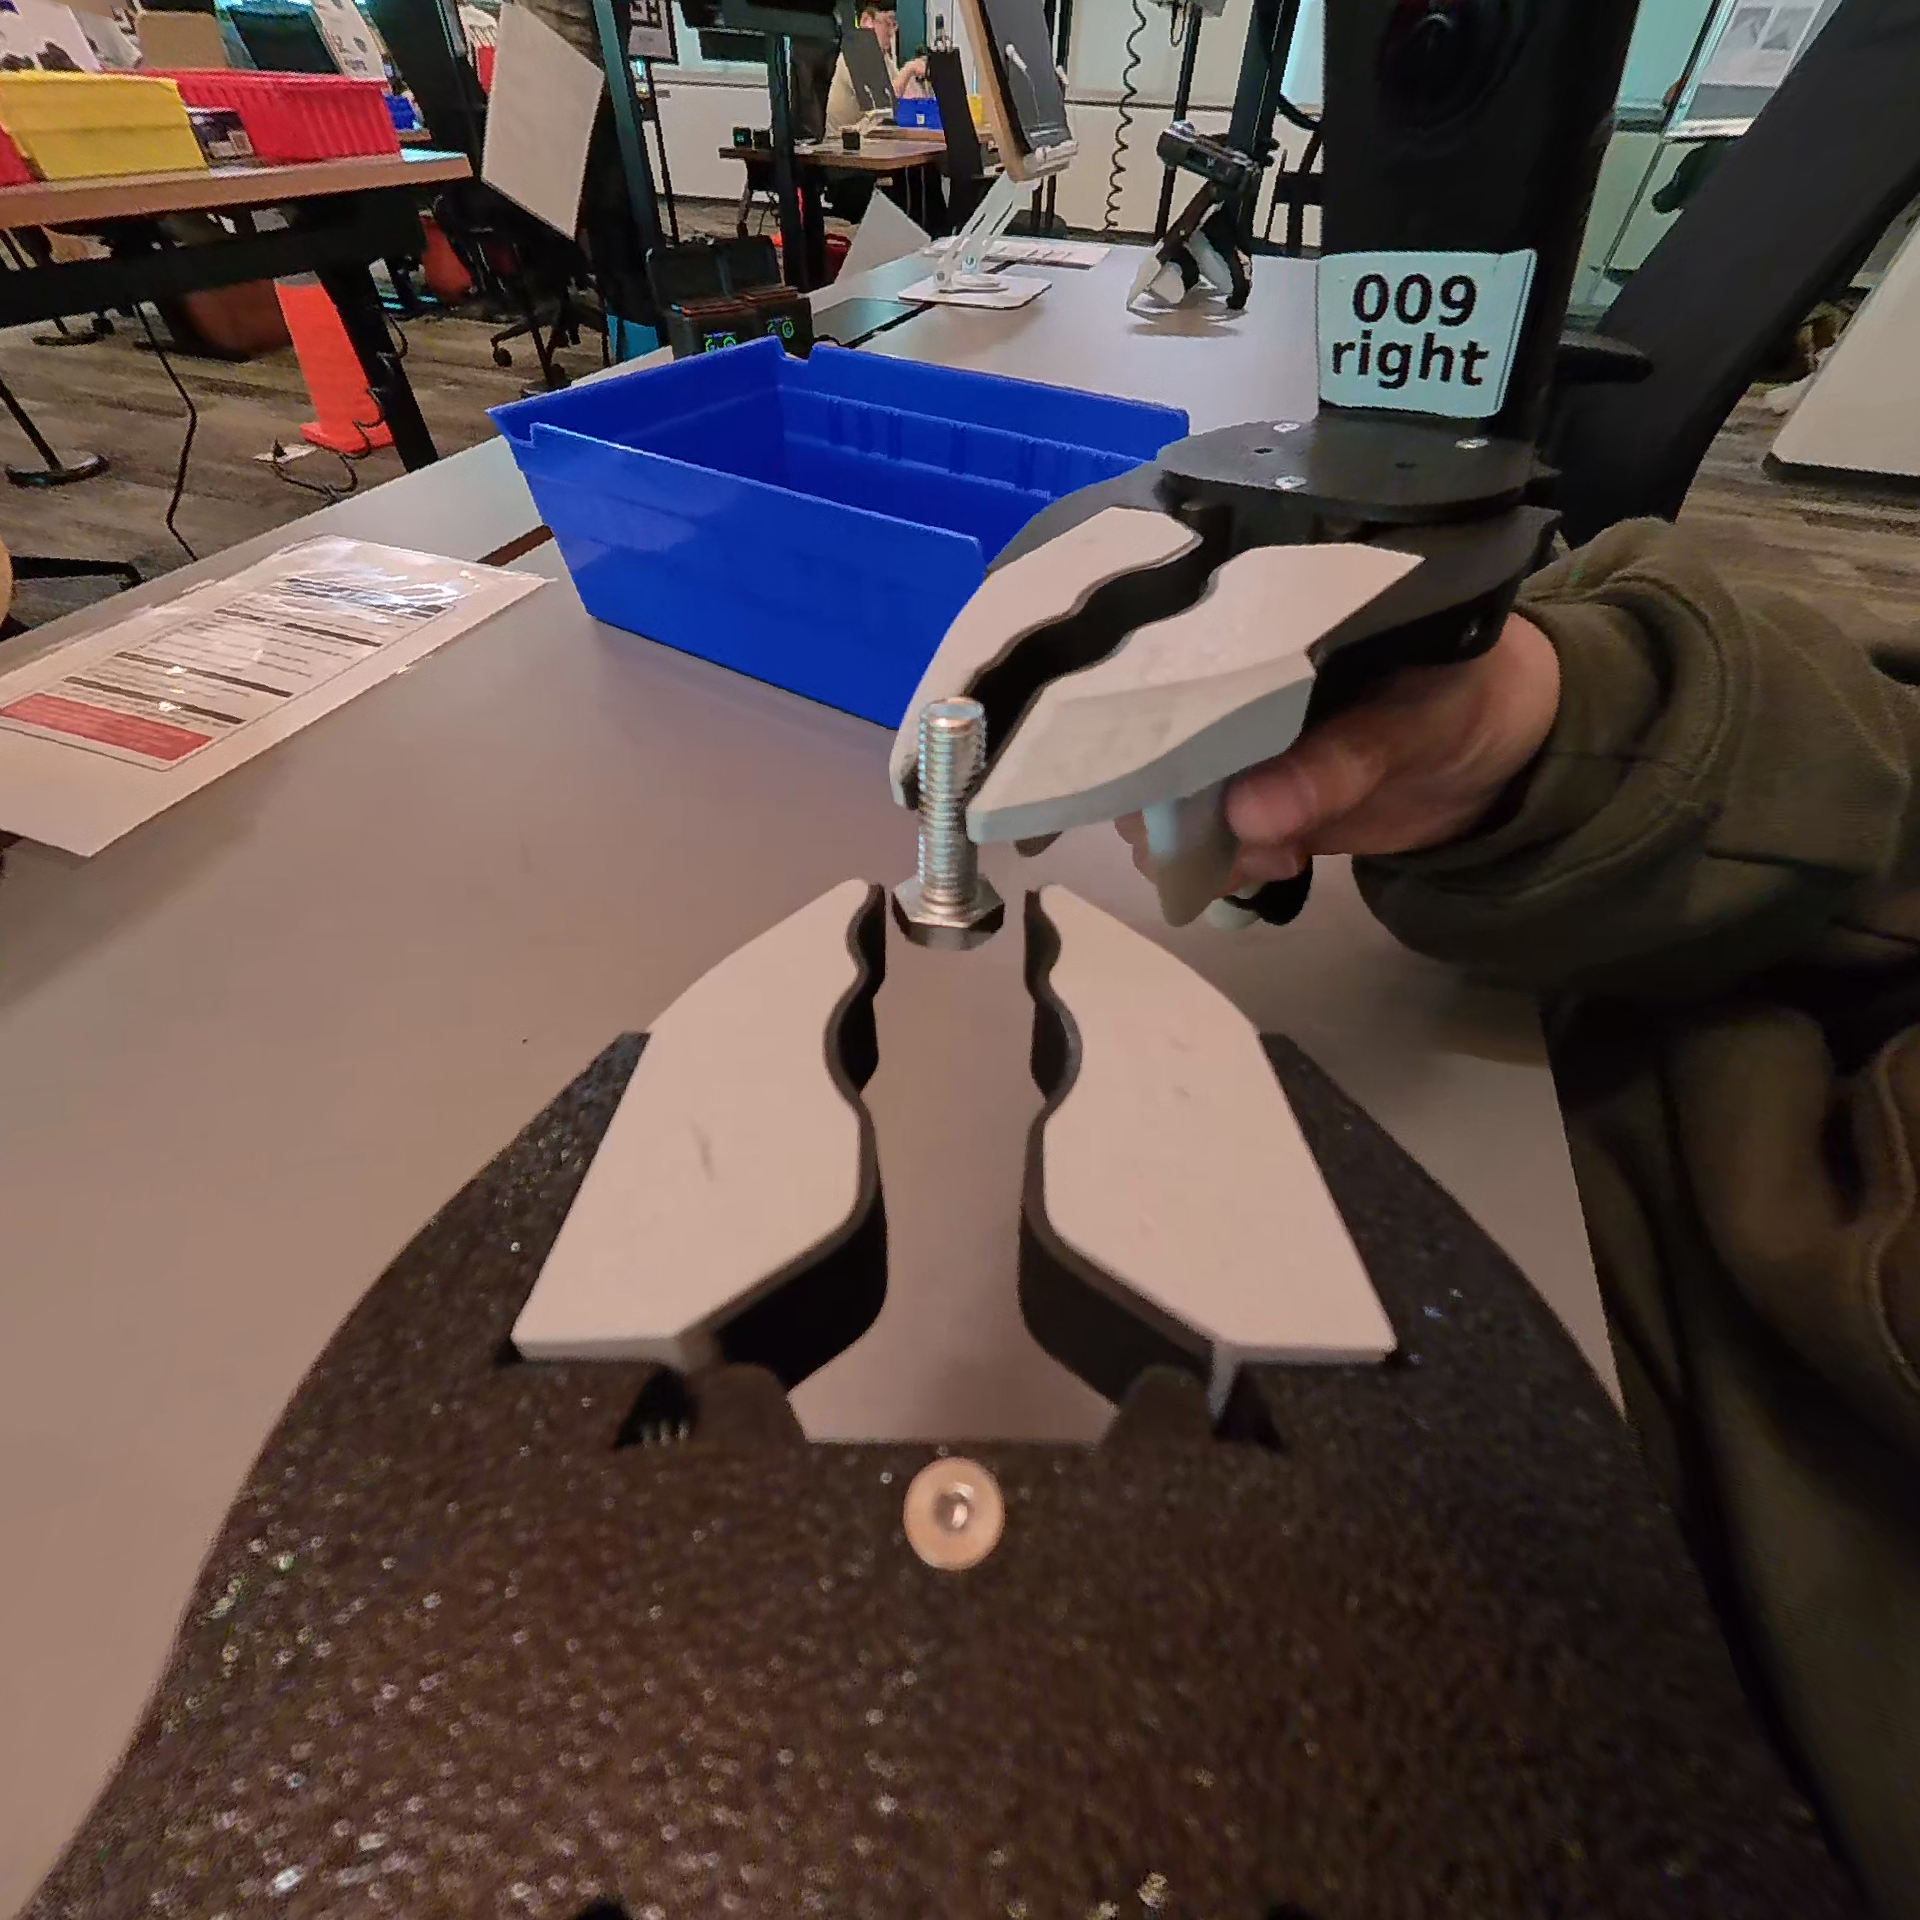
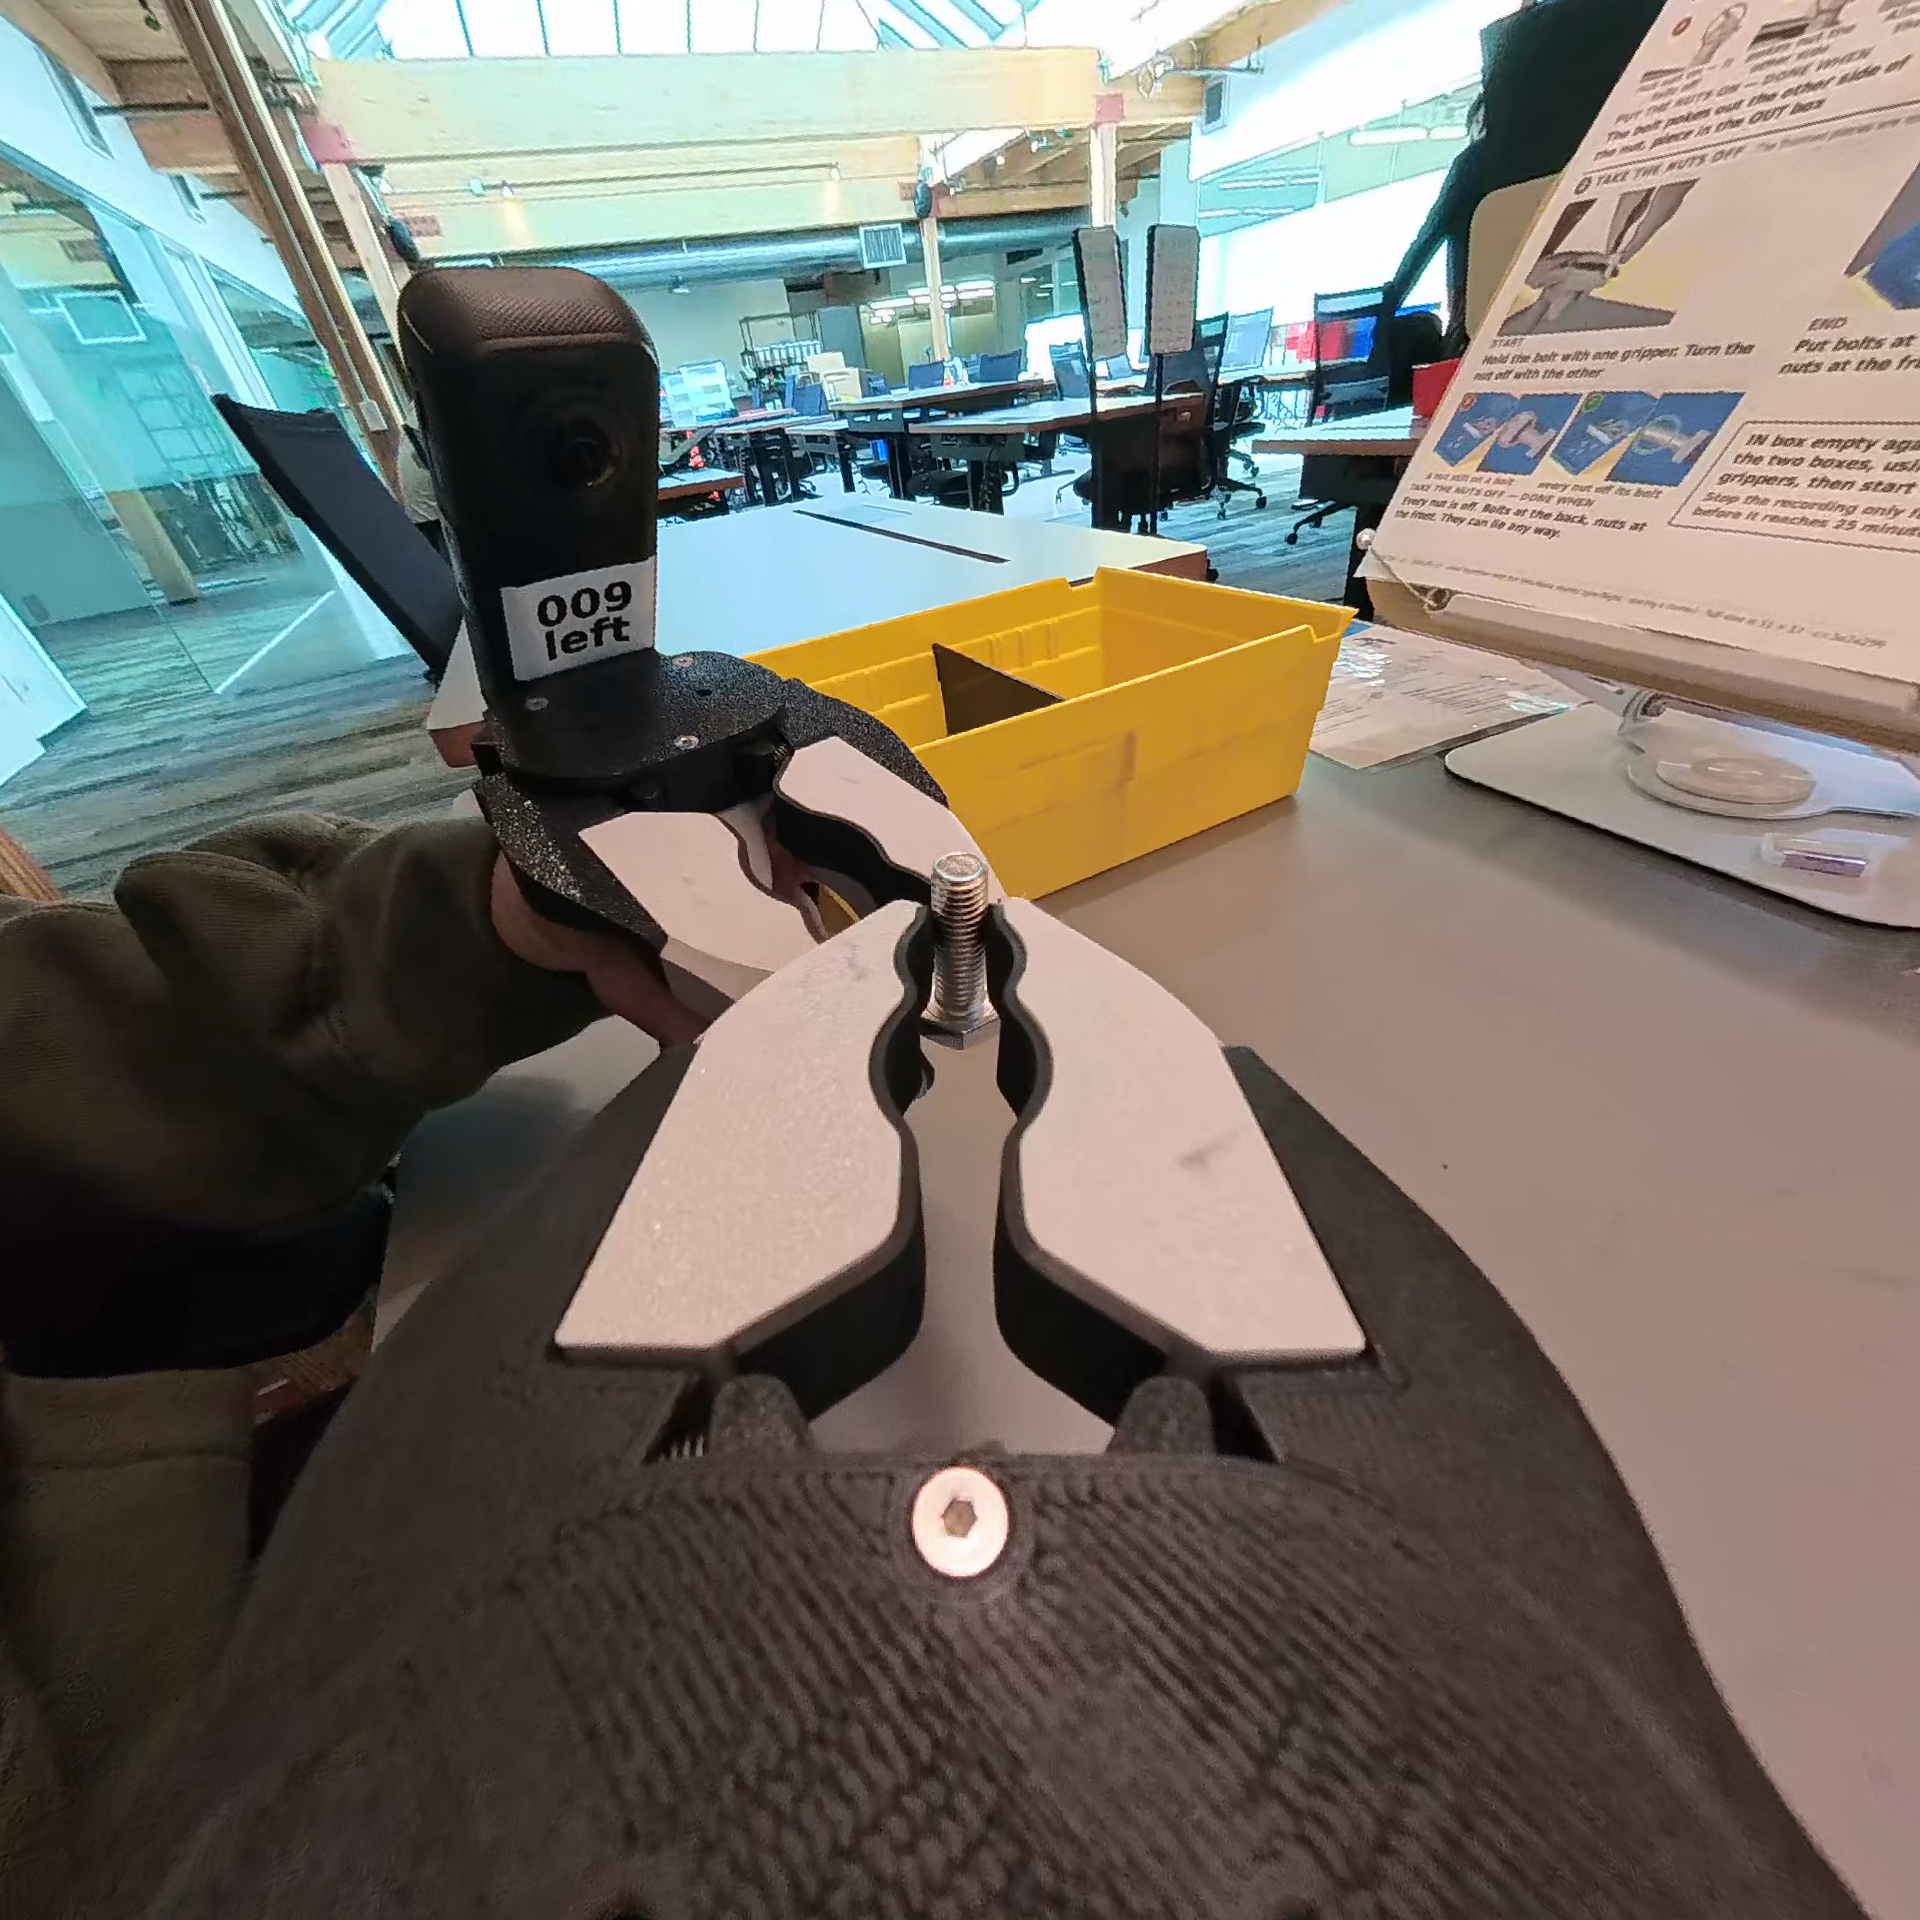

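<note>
Between the two grippers, a silver threaded steel bolt (image 1: 945,831) stands head-down on the grey surface (image 1: 520,883), no nut visible on its shank. Right gripper (image 2: 956,940): fingers clamped on the thread. Left gripper (image 1: 954,914): fingers apart, flanking the hexagonal head; blue plastic bin (image 1: 790,520) and yellow divided plastic bin (image 2: 1122,727) behind.

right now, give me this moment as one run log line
right tongs: shut on bolt thread, bolt upright, head down | left tongs: open, tips either side of head | blue bin, yellow bin on table
</note>
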Tool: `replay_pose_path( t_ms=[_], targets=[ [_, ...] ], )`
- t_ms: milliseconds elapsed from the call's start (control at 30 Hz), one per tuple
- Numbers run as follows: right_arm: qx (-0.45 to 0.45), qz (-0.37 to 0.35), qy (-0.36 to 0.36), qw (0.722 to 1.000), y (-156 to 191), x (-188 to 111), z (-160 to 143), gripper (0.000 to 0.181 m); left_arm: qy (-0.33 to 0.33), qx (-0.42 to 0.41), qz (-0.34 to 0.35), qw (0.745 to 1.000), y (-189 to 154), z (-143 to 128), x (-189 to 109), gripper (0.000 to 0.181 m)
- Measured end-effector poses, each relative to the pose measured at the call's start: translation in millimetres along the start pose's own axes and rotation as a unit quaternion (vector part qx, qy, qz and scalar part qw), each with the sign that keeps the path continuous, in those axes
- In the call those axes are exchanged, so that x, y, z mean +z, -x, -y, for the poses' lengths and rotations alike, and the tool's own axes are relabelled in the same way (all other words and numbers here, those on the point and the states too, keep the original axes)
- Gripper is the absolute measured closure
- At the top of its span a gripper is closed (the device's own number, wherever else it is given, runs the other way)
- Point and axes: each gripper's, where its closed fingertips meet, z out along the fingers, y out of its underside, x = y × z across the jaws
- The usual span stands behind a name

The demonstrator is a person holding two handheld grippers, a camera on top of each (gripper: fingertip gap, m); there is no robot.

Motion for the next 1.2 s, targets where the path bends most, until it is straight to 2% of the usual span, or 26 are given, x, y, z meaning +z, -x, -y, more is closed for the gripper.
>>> replay_pose_path(
  t_ms=[167, 333, 467, 567, 667, 800, 867, 967, 1067, 1200],
  targets=[
    [-0.005, 0.004, 0.004, 1.000, 3, 2, 0, 0.172, -0.002, -0.001, 0.006, 1.000, 1, -2, -1, 0.161],
    [-0.068, -0.031, 0.047, 0.996, -6, -3, -4, 0.172, 0.013, 0.016, 0.028, 0.999, 4, -5, -6, 0.151],
    [-0.200, -0.088, 0.133, 0.967, -19, -10, -20, 0.172, -0.012, 0.022, 0.046, 0.999, 5, 16, -16, 0.160],
    [-0.264, -0.099, 0.173, 0.944, -17, -6, -31, 0.172, 0.005, 0.019, 0.035, 0.999, -1, 20, -12, 0.163],
    [-0.275, -0.091, 0.175, 0.941, -9, 1, -33, 0.172, 0.040, 0.035, 0.040, 0.998, -3, 12, -5, 0.164],
    [-0.271, -0.096, 0.170, 0.943, -8, 1, -29, 0.172, 0.020, 0.000, 0.035, 0.999, -4, 14, -6, 0.172],
    [-0.256, -0.090, 0.158, 0.949, -6, 0, -26, 0.172, 0.009, -0.014, 0.035, 0.999, -3, 16, -7, 0.171],
    [-0.256, -0.101, 0.153, 0.949, -9, -2, -23, 0.172, 0.015, -0.028, 0.054, 0.998, 5, 14, -10, 0.160],
    [-0.262, -0.091, 0.151, 0.949, -5, 1, -23, 0.172, 0.010, -0.046, 0.040, 0.998, 2, 15, -8, 0.166],
    [-0.258, -0.104, 0.155, 0.948, -7, 2, -24, 0.172, 0.019, -0.059, 0.052, 0.997, 5, 12, -7, 0.166]
  ],
)
